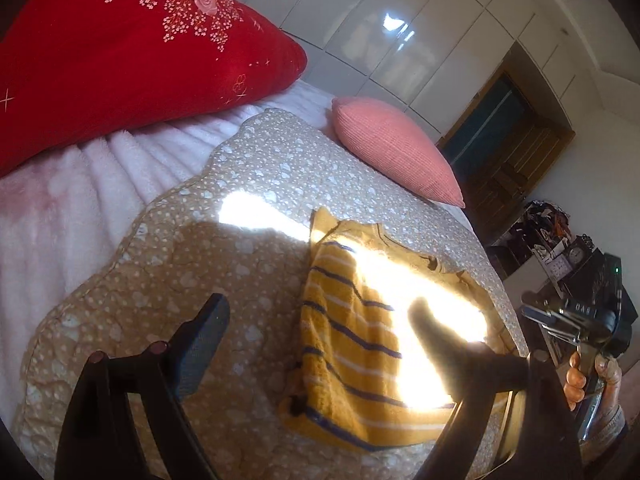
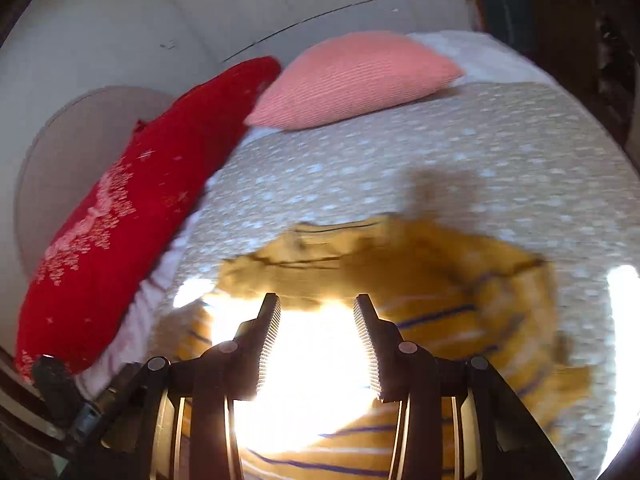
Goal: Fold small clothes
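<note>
A small yellow garment [image 1: 352,344] with navy and white stripes lies partly folded on a beige spotted quilt [image 1: 180,264], with strong sun glare across its middle. My left gripper [image 1: 320,316] hovers over its left half with the jaws wide apart and nothing between them. In the right wrist view the garment [image 2: 460,280] is blurred and spreads under and beyond my right gripper [image 2: 318,304]. Its ribbed fingers [image 2: 270,320] stand apart over the sunlit cloth and hold nothing. A person's hand [image 1: 576,380] holding the right tool shows at the right edge of the left wrist view.
A big red flowered pillow [image 1: 120,48] and a pink ribbed cushion [image 1: 396,148] lie at the head of the bed. A pale pink fleece blanket [image 1: 60,200] lies left of the quilt. White wardrobe doors [image 1: 420,28] and a cluttered dark cabinet [image 1: 552,236] stand beyond the bed.
</note>
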`<move>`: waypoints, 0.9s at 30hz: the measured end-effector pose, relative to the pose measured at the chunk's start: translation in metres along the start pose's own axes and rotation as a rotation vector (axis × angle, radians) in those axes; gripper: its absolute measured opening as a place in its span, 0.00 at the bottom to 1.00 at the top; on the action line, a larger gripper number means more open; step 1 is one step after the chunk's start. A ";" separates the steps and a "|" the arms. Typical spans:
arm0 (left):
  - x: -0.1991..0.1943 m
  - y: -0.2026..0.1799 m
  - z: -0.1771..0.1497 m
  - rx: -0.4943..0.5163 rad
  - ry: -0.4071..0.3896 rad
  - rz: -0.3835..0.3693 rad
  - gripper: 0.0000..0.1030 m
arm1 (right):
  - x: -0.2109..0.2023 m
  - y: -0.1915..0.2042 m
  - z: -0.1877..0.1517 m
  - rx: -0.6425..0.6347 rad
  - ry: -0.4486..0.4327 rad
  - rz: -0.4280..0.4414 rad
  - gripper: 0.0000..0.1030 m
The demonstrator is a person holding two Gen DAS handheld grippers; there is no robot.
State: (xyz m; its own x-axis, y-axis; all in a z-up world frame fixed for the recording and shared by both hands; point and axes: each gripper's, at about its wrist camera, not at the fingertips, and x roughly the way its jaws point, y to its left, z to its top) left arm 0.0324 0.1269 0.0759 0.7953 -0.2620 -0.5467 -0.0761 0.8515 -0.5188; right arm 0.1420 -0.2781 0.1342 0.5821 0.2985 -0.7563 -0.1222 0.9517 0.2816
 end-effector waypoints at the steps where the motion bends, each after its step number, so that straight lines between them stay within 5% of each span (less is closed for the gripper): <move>1: 0.001 -0.005 -0.002 0.009 0.001 -0.002 0.86 | -0.010 -0.022 -0.007 0.012 0.014 -0.044 0.36; 6: 0.014 -0.028 -0.014 0.052 0.035 -0.005 0.86 | -0.035 -0.082 -0.044 0.063 0.036 -0.066 0.36; 11: 0.029 -0.049 -0.030 0.126 0.071 0.007 0.86 | -0.014 -0.108 -0.069 0.135 0.074 -0.035 0.31; 17: 0.036 -0.054 -0.032 0.155 0.071 0.022 0.87 | 0.004 -0.139 -0.063 0.388 0.009 0.120 0.34; 20: 0.041 -0.048 -0.030 0.126 0.094 0.013 0.87 | 0.015 -0.125 -0.058 0.326 0.062 0.072 0.34; 22: 0.045 -0.042 -0.028 0.095 0.111 0.008 0.87 | 0.015 -0.115 -0.052 0.235 0.086 0.017 0.08; 27: 0.051 -0.035 -0.028 0.050 0.136 0.001 0.87 | 0.015 -0.124 -0.036 0.218 0.065 -0.114 0.07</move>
State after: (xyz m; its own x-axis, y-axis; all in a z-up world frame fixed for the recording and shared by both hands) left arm 0.0587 0.0713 0.0482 0.7058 -0.3180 -0.6331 -0.0438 0.8723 -0.4870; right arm 0.1373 -0.3890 0.0670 0.5282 0.2005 -0.8251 0.1216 0.9438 0.3072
